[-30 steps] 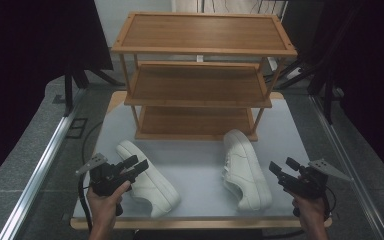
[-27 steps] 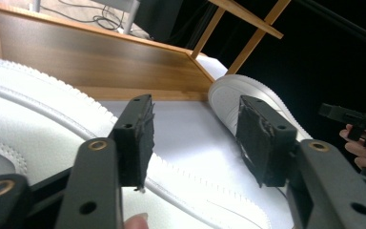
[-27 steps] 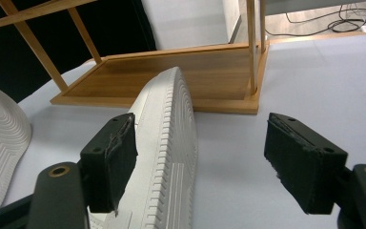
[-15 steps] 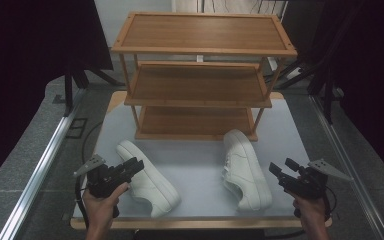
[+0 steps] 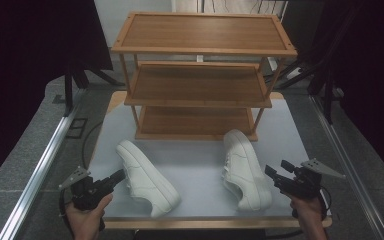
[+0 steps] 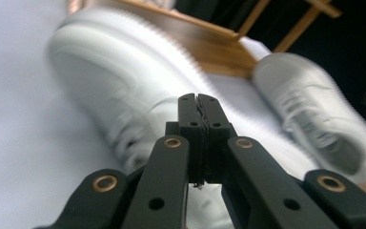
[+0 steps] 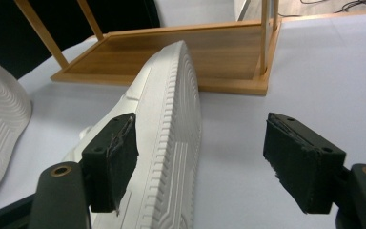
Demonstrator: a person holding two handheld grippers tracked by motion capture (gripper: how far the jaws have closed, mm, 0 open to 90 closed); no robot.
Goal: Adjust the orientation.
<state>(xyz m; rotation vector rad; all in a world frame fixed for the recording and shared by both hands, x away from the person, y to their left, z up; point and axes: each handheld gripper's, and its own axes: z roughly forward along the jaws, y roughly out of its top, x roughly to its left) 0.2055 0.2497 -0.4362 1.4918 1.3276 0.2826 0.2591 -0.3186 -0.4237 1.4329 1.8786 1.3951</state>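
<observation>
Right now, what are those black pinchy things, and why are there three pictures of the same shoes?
A person holds one hand-held gripper in each hand, a tool with two black jaws that pinch. One picture comes from a camera above the table; the other two come from small cameras riding on each tool. On the table lie two white shoes, the left shoe and the right shoe, in front of a wooden shoe rack with three shelves. The left hand-held gripper has just been closing its jaws; they are shut on nothing, next to the left shoe. The right hand-held gripper is open beside the right shoe. Nothing is held yet.
</observation>
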